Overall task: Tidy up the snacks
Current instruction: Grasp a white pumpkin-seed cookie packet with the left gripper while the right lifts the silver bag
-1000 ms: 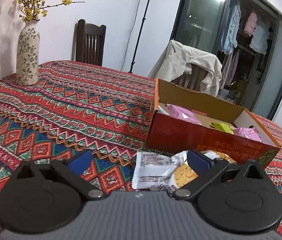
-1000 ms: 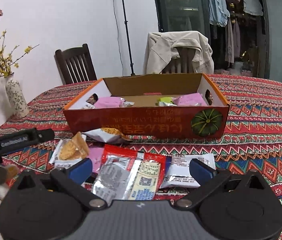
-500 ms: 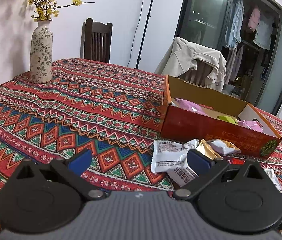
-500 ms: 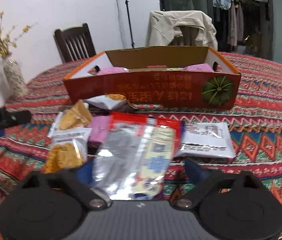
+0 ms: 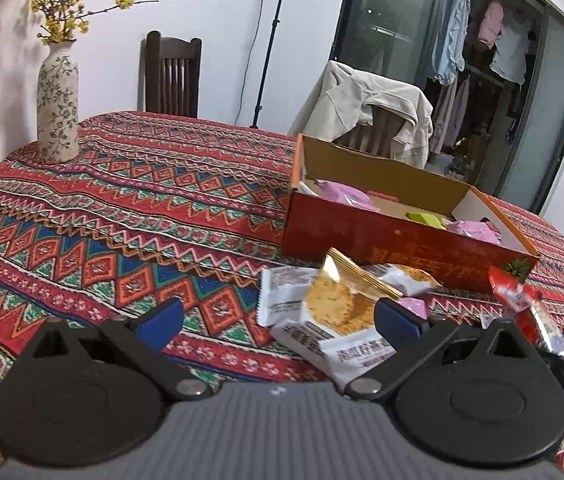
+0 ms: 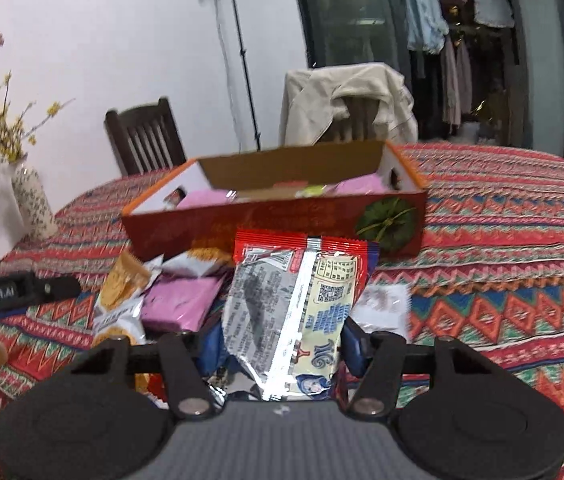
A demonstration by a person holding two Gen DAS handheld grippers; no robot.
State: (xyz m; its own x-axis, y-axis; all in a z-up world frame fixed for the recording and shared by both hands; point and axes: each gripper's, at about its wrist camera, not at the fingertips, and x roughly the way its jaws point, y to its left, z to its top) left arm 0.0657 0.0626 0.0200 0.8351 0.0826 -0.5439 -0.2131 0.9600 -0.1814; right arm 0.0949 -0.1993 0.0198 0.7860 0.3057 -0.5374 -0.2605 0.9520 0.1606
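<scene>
With a few pink packets already in the box (image 6: 274, 224) near the table's (image 5: 122, 216) far edge, my right gripper (image 6: 278, 344) has just been closing on the red packet (image 6: 294, 304), my left gripper (image 5: 278, 316) is open and empty, and several snacks (image 5: 334, 312) are left before the box.

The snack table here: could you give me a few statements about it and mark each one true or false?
1. The right hand-held gripper is closed on a red and silver packet. True; its jaws have just been closing.
2. The left hand-held gripper grips a cracker pack. False: its jaws stand open and hold nothing.
3. The box is empty. False: pink packets lie inside.
4. A vase with yellow flowers stands on the table. True.
5. The box lies on its side. False: it sits upright, open top up.
</scene>
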